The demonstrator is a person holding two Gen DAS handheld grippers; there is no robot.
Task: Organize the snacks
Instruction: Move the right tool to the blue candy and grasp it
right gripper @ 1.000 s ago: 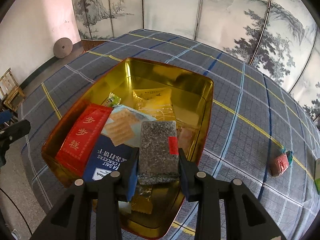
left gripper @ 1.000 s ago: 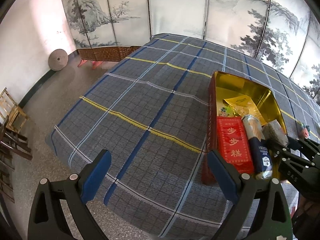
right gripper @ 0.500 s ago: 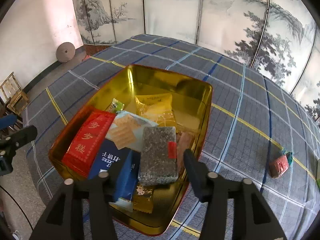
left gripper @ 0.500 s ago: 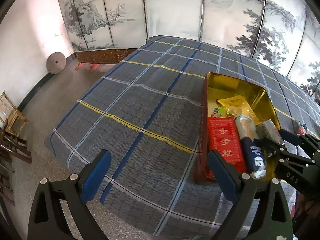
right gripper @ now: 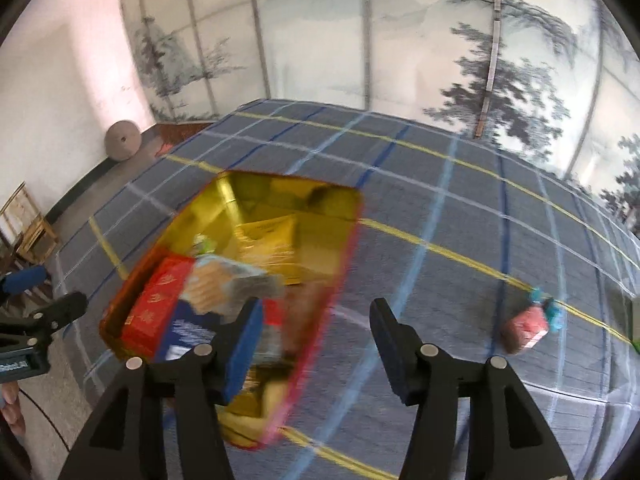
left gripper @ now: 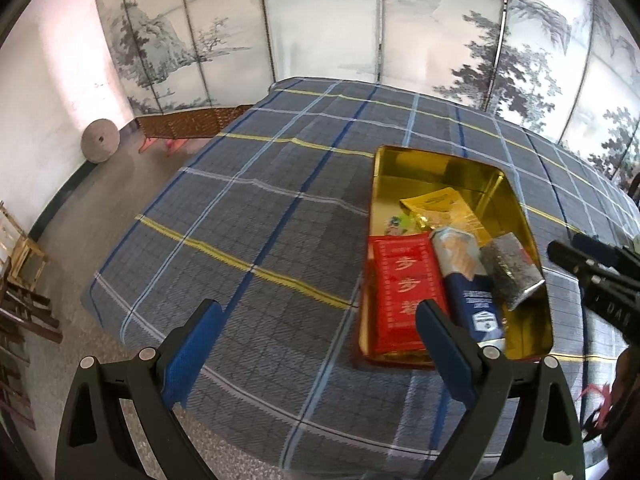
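A: Which part of the plaid-covered table (left gripper: 248, 216) lies open?

B: The whole stretch left of the gold tin (left gripper: 520, 216); the wide-open left gripper (left gripper: 316, 332) hangs over bare cloth there.

A: And right of the tin?

B: Open cloth, except one small red wrapped snack (right gripper: 526, 326) near the edge. The right gripper (right gripper: 316, 332), jaws apart and empty, hangs over the tin's rim.

A: Inside the tin?

B: The near half is crowded with packets; the far end shows bare gold floor.
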